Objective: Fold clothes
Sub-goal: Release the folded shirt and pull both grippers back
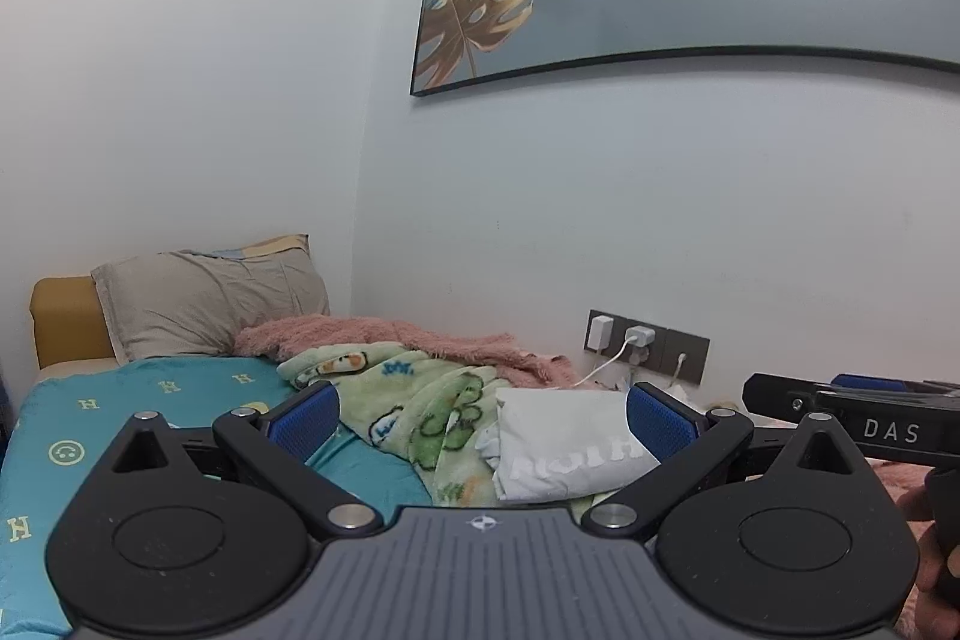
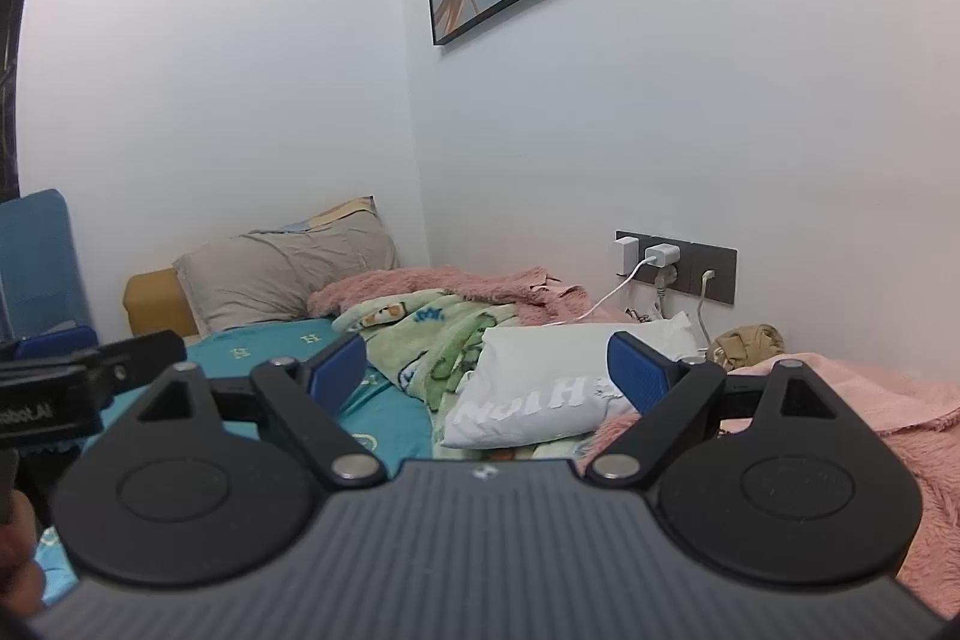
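Already folded, the white garment [image 1: 564, 445] rests on the bed [image 1: 120, 436] — so your left gripper [image 1: 480, 418] and right gripper [image 2: 486, 370] hover back, jaws wide, holding nothing

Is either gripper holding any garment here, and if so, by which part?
Nothing is held. The left gripper and right gripper are both open, above the bed, with the folded white printed garment lying beyond them, ungripped.

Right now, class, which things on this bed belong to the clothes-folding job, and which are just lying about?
Job: white printed garment, folded; left claw and right claw, both open.

Lying about: green cartoon blanket, pink fleece blanket, pillow, chargers.
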The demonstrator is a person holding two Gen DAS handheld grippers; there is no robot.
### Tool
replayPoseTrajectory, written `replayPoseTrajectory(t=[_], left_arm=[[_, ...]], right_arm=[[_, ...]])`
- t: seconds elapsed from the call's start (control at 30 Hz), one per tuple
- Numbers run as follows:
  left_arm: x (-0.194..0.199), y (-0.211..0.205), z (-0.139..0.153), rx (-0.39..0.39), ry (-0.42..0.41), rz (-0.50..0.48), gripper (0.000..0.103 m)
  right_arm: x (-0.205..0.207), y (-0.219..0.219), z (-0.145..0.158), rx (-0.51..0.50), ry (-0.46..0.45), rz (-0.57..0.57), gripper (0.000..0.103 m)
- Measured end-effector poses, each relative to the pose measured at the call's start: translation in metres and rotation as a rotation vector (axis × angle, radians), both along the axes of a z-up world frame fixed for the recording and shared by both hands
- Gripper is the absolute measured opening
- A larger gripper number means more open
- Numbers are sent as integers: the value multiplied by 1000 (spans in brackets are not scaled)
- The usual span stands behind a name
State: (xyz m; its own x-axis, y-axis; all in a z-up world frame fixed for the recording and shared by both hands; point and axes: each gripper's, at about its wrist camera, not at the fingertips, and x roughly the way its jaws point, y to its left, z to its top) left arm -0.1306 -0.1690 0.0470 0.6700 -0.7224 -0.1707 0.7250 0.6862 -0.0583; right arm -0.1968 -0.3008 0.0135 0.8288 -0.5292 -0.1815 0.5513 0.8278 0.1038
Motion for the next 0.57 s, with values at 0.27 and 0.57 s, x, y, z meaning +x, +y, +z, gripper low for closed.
replayPoseTrajectory(t=[0.27, 0.57], left_arm=[[9, -6, -12, 33, 23, 0, 103], [12, -10, -16, 59, 37, -2, 103]], right_arm=[[8, -8, -8, 27, 15, -4, 89], [8, -5, -11, 19, 33, -10, 89]])
